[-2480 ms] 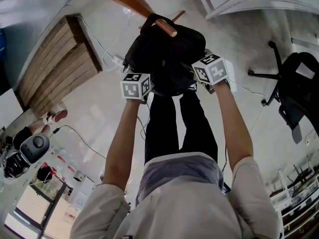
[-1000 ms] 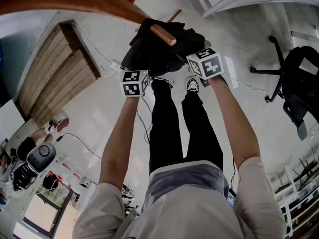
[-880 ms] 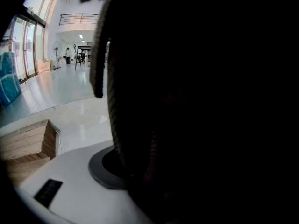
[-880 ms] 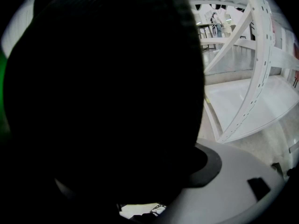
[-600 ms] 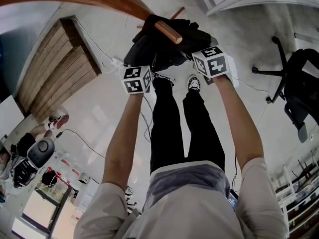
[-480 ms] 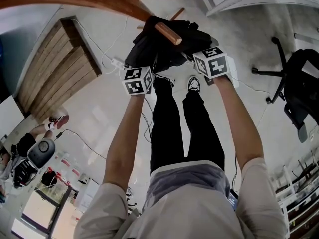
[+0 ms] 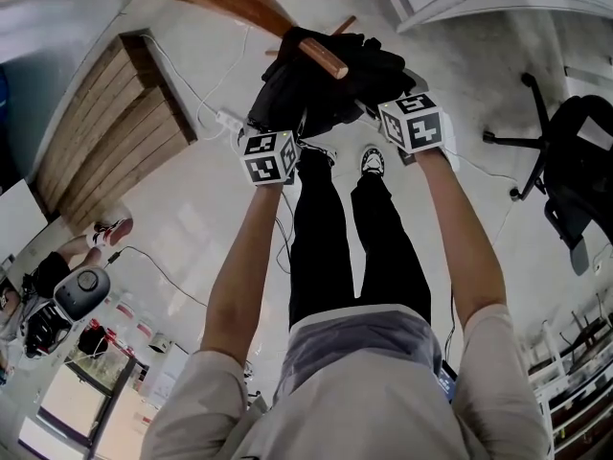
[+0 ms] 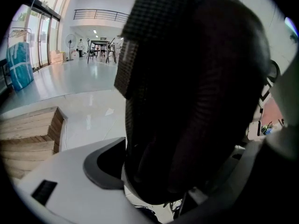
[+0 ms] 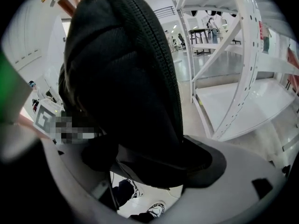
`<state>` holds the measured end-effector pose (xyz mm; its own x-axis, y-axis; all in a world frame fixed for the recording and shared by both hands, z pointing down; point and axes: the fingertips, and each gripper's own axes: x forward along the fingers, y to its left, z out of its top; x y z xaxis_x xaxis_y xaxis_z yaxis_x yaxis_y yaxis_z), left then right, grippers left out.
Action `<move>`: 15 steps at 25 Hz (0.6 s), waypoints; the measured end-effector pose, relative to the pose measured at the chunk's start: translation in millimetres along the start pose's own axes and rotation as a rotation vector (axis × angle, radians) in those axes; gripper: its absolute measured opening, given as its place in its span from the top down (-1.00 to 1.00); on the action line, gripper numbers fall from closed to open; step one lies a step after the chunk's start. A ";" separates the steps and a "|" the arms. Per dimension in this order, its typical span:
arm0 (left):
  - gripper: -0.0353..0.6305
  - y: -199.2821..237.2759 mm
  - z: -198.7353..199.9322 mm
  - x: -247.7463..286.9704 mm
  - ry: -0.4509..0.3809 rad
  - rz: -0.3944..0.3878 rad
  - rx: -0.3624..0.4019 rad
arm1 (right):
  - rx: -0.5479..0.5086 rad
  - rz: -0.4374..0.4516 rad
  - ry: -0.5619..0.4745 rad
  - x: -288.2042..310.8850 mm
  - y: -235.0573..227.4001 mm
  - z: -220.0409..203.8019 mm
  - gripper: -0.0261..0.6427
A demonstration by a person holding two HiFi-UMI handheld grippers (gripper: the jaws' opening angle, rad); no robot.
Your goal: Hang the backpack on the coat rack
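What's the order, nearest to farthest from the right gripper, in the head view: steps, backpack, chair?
1. Backpack, between the right gripper's jaws, which have just been opening.
2. Chair, on the floor to its right.
3. Steps, far left.

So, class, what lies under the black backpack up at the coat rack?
Below the backpack you can see the person's shoes and the pale floor. Whatever stands straight beneath the bag is covered by it.
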<state>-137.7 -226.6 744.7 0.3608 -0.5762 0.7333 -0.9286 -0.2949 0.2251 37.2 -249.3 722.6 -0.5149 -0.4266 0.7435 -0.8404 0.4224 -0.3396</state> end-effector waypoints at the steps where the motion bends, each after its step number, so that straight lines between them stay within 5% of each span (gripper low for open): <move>1: -0.08 -0.3 -3.3 -1.8 0.005 0.002 -0.001 | 0.004 0.000 0.002 -1.2 0.5 -1.5 -0.33; 15: -0.06 -0.7 -20.1 -36.2 0.037 0.008 -0.072 | 0.053 -0.022 -0.022 -28.1 6.3 -2.4 -0.32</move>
<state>-151.9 -190.2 730.9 0.3514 -0.5494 0.7581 -0.9357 -0.2341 0.2641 46.7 -232.8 701.0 -0.4992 -0.4532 0.7385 -0.8591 0.3699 -0.3538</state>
